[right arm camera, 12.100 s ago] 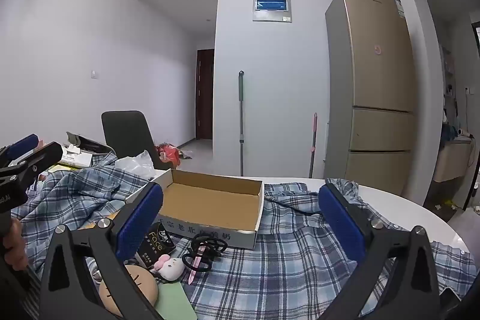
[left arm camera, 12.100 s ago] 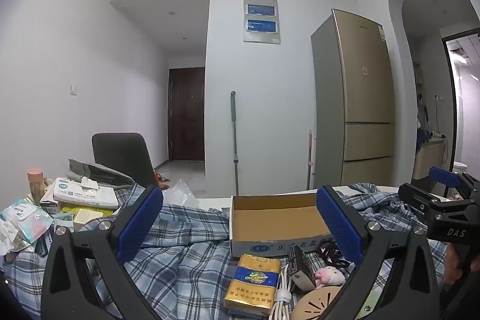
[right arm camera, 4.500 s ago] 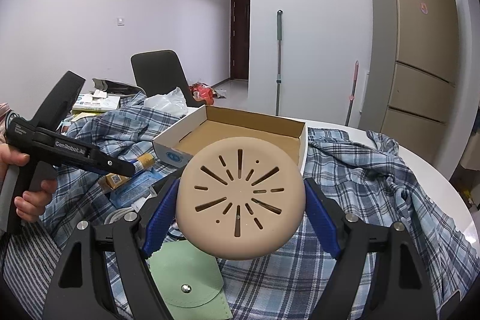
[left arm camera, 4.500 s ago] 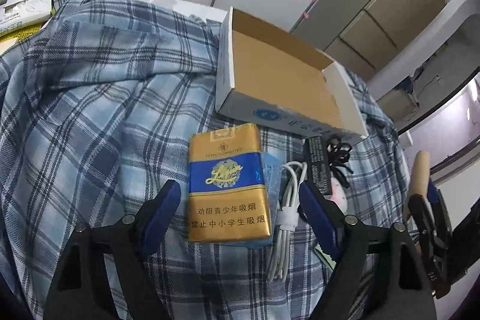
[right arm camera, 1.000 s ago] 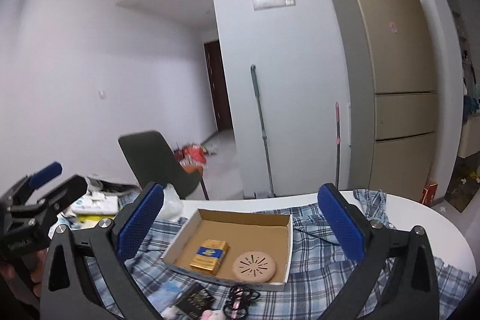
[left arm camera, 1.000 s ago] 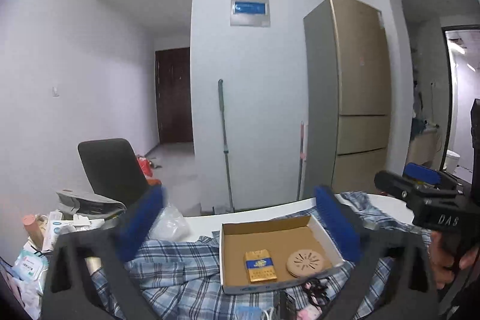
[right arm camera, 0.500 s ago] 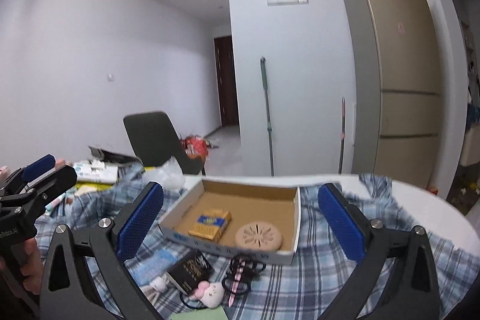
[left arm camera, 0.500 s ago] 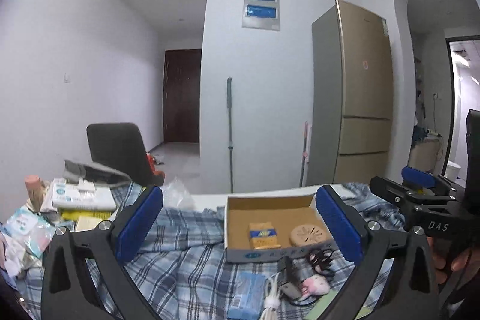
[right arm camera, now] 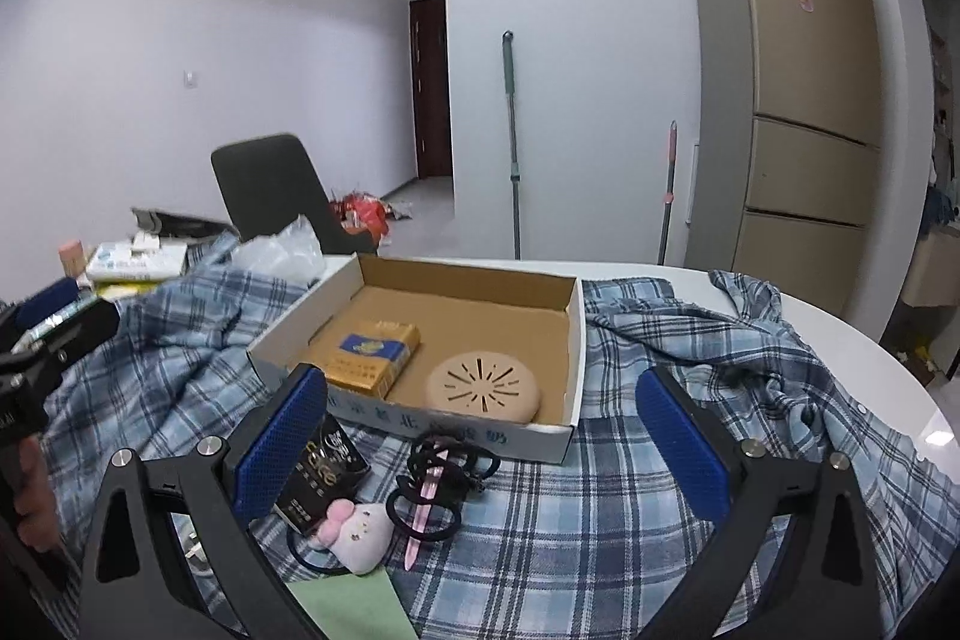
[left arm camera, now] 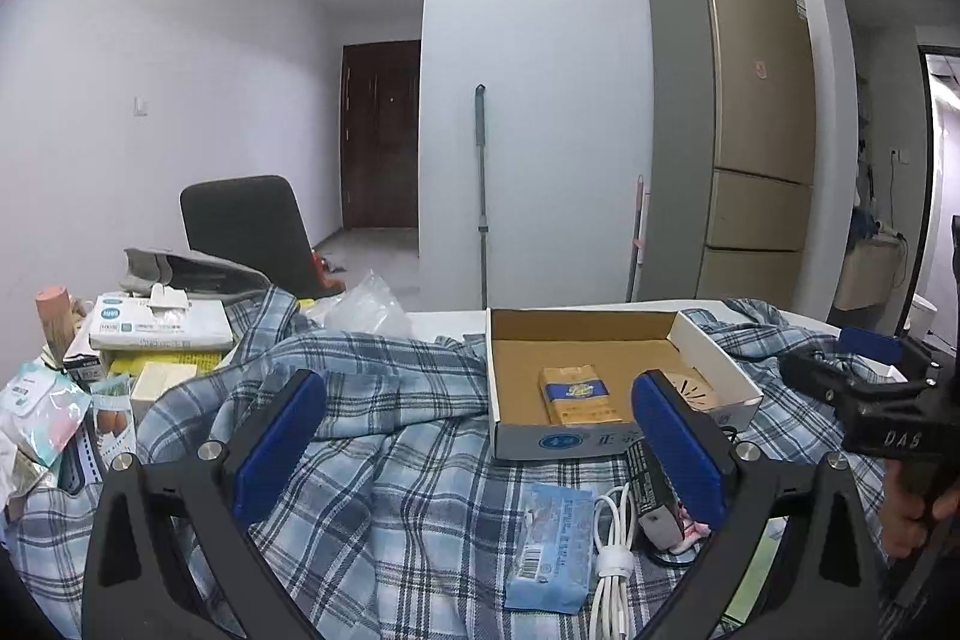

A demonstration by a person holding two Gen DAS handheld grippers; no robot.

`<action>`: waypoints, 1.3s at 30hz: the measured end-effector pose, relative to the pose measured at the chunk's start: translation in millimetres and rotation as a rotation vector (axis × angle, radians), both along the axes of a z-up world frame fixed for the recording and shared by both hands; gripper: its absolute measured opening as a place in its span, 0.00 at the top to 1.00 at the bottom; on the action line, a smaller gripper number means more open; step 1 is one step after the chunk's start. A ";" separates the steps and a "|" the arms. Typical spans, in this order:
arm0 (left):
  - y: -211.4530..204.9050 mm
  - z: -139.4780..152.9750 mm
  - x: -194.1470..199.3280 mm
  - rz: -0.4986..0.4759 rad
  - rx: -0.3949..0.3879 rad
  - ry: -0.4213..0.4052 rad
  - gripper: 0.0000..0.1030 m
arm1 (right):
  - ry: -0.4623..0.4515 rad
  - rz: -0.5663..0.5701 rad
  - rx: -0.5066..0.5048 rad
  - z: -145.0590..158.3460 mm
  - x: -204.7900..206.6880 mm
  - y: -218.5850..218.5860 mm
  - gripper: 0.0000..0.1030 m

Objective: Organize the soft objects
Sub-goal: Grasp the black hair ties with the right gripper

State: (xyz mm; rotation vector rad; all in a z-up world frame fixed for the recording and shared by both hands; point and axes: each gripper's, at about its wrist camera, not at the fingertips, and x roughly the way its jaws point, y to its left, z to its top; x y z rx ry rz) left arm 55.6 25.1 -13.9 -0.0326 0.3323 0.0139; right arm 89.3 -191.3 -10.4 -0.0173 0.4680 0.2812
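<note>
We hold the left gripper [left arm camera: 477,448] with its blue pads spread wide and nothing between them, above the plaid cloth [left arm camera: 384,436]. The right gripper [right arm camera: 483,445] is likewise wide and empty. In the cardboard box [right arm camera: 480,430] lie a gold and blue pack [right arm camera: 375,355] and a round tan disc [right arm camera: 483,385], side by side; from the left wrist view the disc is mostly hidden behind our right pad. Just before the box we see a black pack [right arm camera: 324,472], a pink plush toy [right arm camera: 357,526] and a tangle of black hair ties [right arm camera: 441,484], with a pink stick through them. A green pouch [right arm camera: 351,610] is cut off by the frame's lower edge. A blue tissue pack [left arm camera: 552,550] and a coiled white cable [left arm camera: 609,556] lie on the cloth.
</note>
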 end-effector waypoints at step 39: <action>0.8 -15.6 24.9 -0.036 -0.021 0.167 0.47 | 0.246 0.153 -0.031 -28.2 26.6 13.7 0.96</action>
